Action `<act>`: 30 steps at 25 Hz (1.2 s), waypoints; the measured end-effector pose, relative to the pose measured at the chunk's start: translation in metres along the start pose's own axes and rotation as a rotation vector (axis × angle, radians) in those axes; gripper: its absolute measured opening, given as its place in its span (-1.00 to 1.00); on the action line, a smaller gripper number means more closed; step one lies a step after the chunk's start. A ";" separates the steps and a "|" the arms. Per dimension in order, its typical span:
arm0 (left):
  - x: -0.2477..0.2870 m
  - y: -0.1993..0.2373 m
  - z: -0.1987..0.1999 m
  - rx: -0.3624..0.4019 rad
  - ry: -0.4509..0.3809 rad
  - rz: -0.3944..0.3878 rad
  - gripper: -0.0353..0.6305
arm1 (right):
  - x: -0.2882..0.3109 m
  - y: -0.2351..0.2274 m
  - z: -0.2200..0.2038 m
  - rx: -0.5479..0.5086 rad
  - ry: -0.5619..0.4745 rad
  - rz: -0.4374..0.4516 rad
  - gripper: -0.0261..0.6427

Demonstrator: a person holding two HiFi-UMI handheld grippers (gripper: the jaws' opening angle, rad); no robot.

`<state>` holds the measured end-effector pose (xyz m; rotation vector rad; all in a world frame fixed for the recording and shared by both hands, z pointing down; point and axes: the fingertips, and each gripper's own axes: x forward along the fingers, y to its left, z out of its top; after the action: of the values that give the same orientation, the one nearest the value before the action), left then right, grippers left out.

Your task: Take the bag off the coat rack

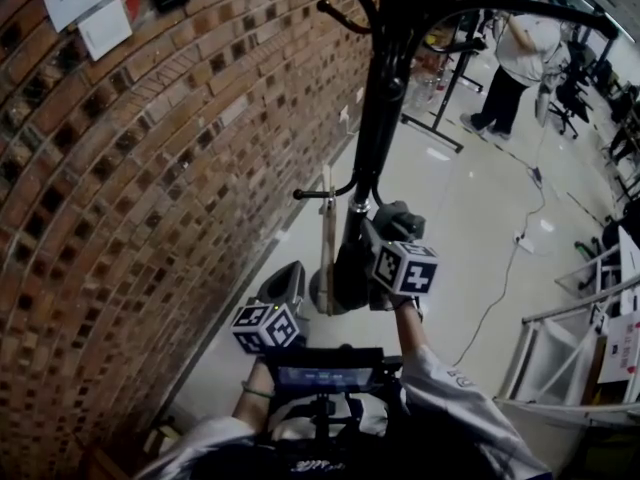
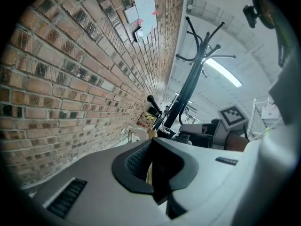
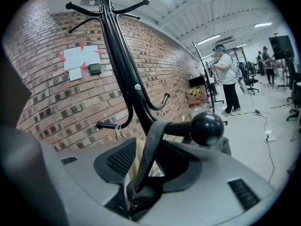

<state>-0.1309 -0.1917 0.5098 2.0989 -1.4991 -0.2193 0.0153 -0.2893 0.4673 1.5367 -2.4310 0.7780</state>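
Note:
The black coat rack point(image 1: 378, 118) stands by the brick wall. In the right gripper view the bag's grey strap point(image 3: 151, 147) hangs over a ball-tipped hook point(image 3: 206, 127), with the beige bag point(image 3: 137, 160) below it. My right gripper point(image 3: 150, 161) stands open round that strap, and its pads do not press on it. In the head view the right gripper point(image 1: 350, 263) is against the pole, and the bag point(image 1: 327, 243) shows edge-on as a thin beige strip. My left gripper point(image 1: 312, 293) sits low beside it. Its jaws point(image 2: 150, 166) are nearly together with a thin beige edge of the bag point(image 2: 148, 172) between them.
The brick wall point(image 1: 150, 168) runs close along the left, with papers point(image 1: 85, 3) taped high up. Another hook point(image 3: 106, 125) carries a wire ring. A person point(image 1: 520, 63) stands far behind among stands and chairs. A cable point(image 1: 520, 258) crosses the pale floor, and a white frame point(image 1: 560, 358) stands at the right.

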 end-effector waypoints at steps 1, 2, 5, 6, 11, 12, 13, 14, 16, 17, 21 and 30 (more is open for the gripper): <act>0.000 0.001 0.000 -0.003 0.000 0.006 -0.87 | 0.002 0.000 0.000 -0.006 0.006 -0.011 -0.43; 0.001 0.002 0.000 -0.006 0.000 0.012 -0.87 | 0.004 0.000 0.000 -0.017 0.013 -0.021 -0.43; 0.002 0.006 -0.001 -0.012 -0.003 0.022 -0.87 | 0.011 -0.002 -0.006 -0.078 0.034 -0.065 -0.50; 0.002 0.007 -0.001 -0.014 -0.003 0.025 -0.87 | 0.012 -0.003 -0.008 -0.093 0.033 -0.077 -0.60; 0.003 0.011 -0.001 -0.022 -0.008 0.036 -0.87 | 0.007 -0.001 -0.006 -0.140 -0.024 -0.018 -0.71; 0.004 0.011 -0.001 -0.024 -0.008 0.038 -0.87 | 0.005 0.001 -0.005 -0.152 -0.036 0.008 -0.73; 0.004 0.012 -0.001 -0.026 -0.008 0.040 -0.87 | 0.003 0.002 -0.004 -0.164 -0.046 0.031 -0.74; 0.005 0.012 -0.001 -0.027 -0.009 0.041 -0.87 | 0.001 0.003 -0.002 -0.175 -0.055 0.051 -0.75; 0.006 0.014 0.000 -0.028 -0.011 0.043 -0.87 | -0.002 0.005 -0.002 -0.190 -0.063 0.085 -0.76; 0.007 0.015 0.001 -0.030 -0.013 0.044 -0.87 | -0.003 0.005 -0.002 -0.191 -0.066 0.100 -0.77; 0.012 0.016 0.006 -0.028 -0.023 0.051 -0.87 | -0.011 0.006 0.004 -0.113 -0.096 0.134 -0.80; 0.021 0.007 0.017 -0.029 -0.012 0.043 -0.87 | -0.042 0.008 0.011 0.089 -0.141 0.209 -0.81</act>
<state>-0.1366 -0.2184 0.5032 2.0439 -1.5376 -0.2367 0.0295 -0.2589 0.4386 1.4271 -2.7289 0.8510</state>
